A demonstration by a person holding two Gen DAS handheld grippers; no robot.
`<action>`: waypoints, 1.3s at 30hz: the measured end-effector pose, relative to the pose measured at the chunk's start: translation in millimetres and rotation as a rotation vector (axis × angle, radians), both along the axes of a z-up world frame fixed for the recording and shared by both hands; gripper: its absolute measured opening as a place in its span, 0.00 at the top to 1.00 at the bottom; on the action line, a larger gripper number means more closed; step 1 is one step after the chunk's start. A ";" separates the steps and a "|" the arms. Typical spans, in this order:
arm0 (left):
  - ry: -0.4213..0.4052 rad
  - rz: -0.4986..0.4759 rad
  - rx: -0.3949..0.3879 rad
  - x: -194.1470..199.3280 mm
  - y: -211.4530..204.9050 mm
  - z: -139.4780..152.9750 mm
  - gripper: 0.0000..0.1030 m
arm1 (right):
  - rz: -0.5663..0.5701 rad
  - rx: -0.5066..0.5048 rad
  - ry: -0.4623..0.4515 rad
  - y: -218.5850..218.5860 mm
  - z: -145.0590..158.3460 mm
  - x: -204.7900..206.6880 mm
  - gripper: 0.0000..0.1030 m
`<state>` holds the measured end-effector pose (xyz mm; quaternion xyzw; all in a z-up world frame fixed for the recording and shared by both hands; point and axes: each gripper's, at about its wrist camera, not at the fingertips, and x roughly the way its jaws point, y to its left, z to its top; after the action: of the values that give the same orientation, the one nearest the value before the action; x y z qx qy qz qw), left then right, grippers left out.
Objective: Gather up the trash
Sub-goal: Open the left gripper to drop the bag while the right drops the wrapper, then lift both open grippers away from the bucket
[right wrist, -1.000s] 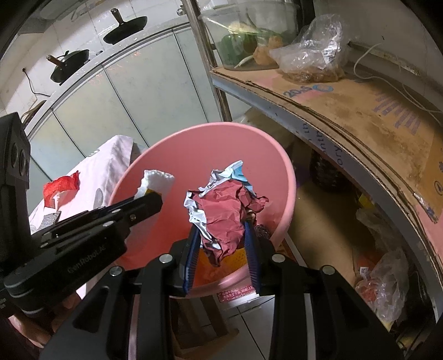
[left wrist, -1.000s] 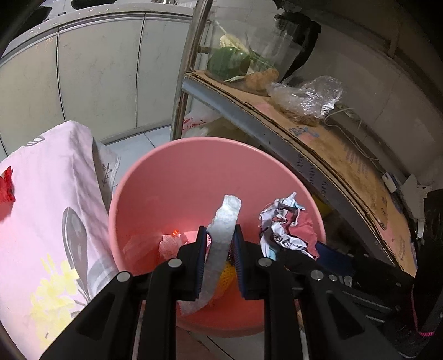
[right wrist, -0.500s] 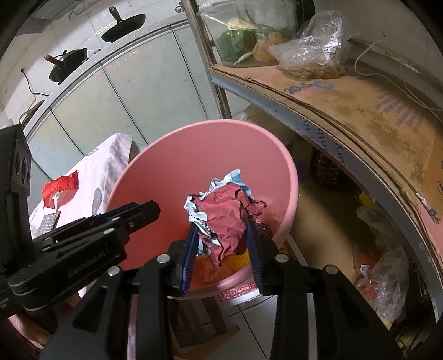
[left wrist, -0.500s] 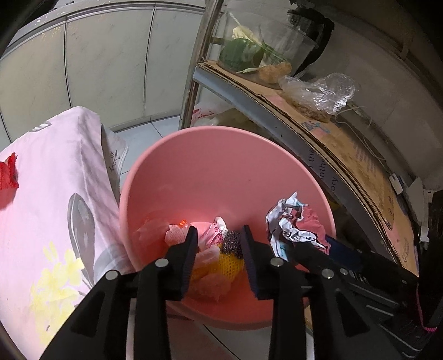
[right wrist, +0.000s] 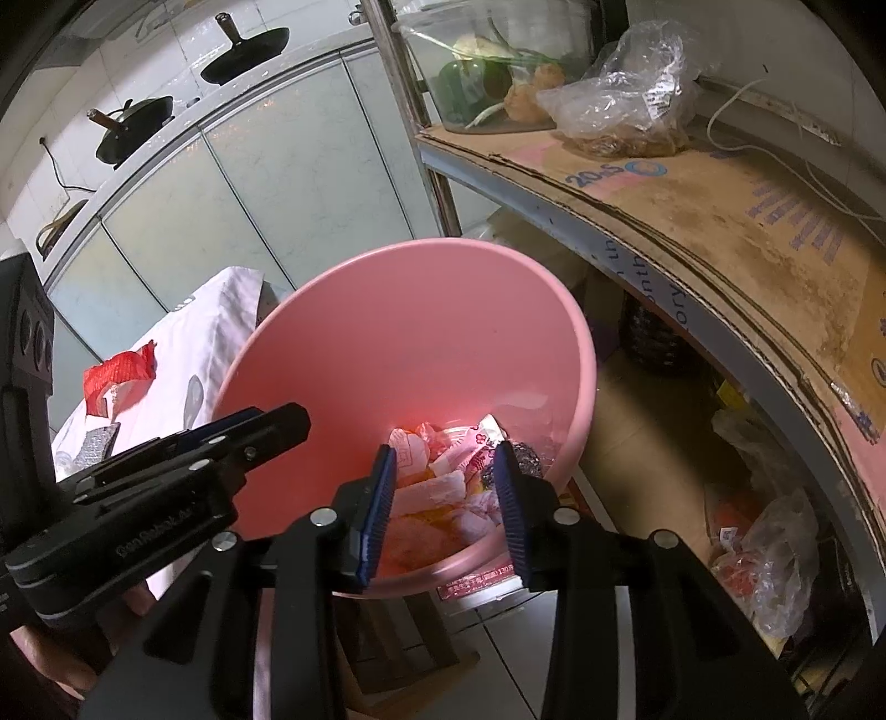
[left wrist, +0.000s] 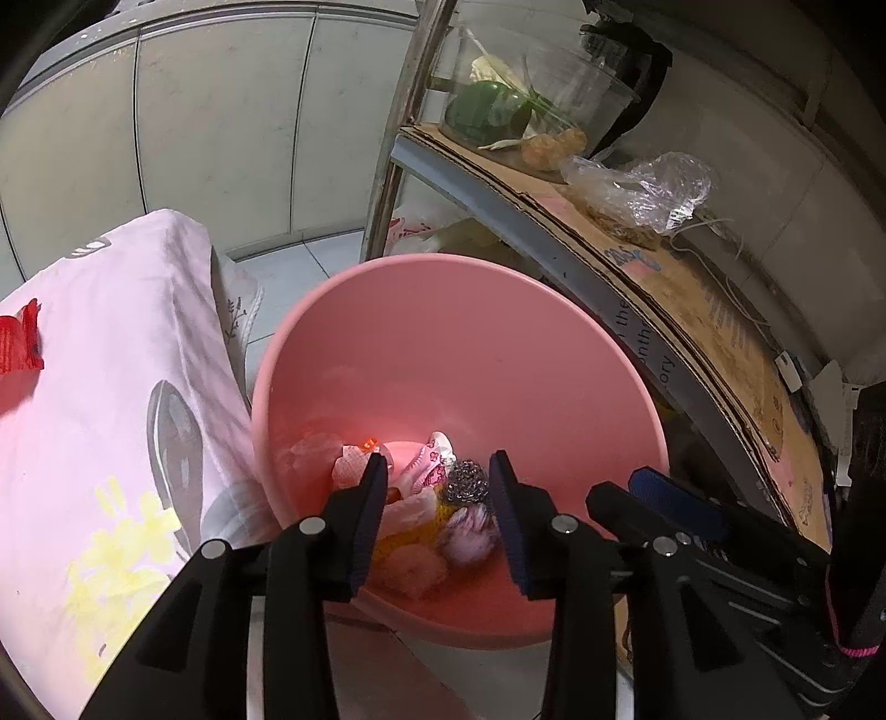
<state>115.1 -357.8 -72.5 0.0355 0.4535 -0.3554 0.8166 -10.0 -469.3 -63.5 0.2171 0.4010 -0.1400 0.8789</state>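
Pale cabinet doors (left wrist: 221, 127) run along the back, and two black pans (right wrist: 243, 47) sit on the counter above them. A metal shelf (right wrist: 653, 243) on an upright post (left wrist: 398, 144) is lined with stained cardboard (right wrist: 747, 221). On it stand a clear tub of vegetables (left wrist: 498, 105) and a plastic bag (right wrist: 626, 99); a white cord (right wrist: 775, 160) trails across. More bags (right wrist: 769, 559) lie below. The floor (left wrist: 288, 277) is pale tile. A floral cloth (left wrist: 99, 387) covers a surface at the left.

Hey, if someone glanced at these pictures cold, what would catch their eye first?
The big pink basin in the middle, with crumpled wrappers and a metal scourer at its bottom. Both grippers hang empty over it. A red scrap lies on the pale flowered cloth to the left.
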 end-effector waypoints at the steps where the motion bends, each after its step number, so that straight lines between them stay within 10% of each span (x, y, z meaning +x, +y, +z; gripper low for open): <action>1: 0.001 0.001 -0.001 0.2 1.0 0.3 0.64 | 0.000 -0.001 0.001 0.2 0.1 0.1 0.64; 39: -0.055 0.025 -0.021 -24.0 56.8 40.3 0.63 | 0.106 0.019 -0.018 49.5 17.8 -8.7 0.64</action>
<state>91.0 -301.0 -32.2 0.0308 0.4273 -0.3487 0.8336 -18.7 -419.8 -45.7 0.2054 0.4052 -0.0875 0.8866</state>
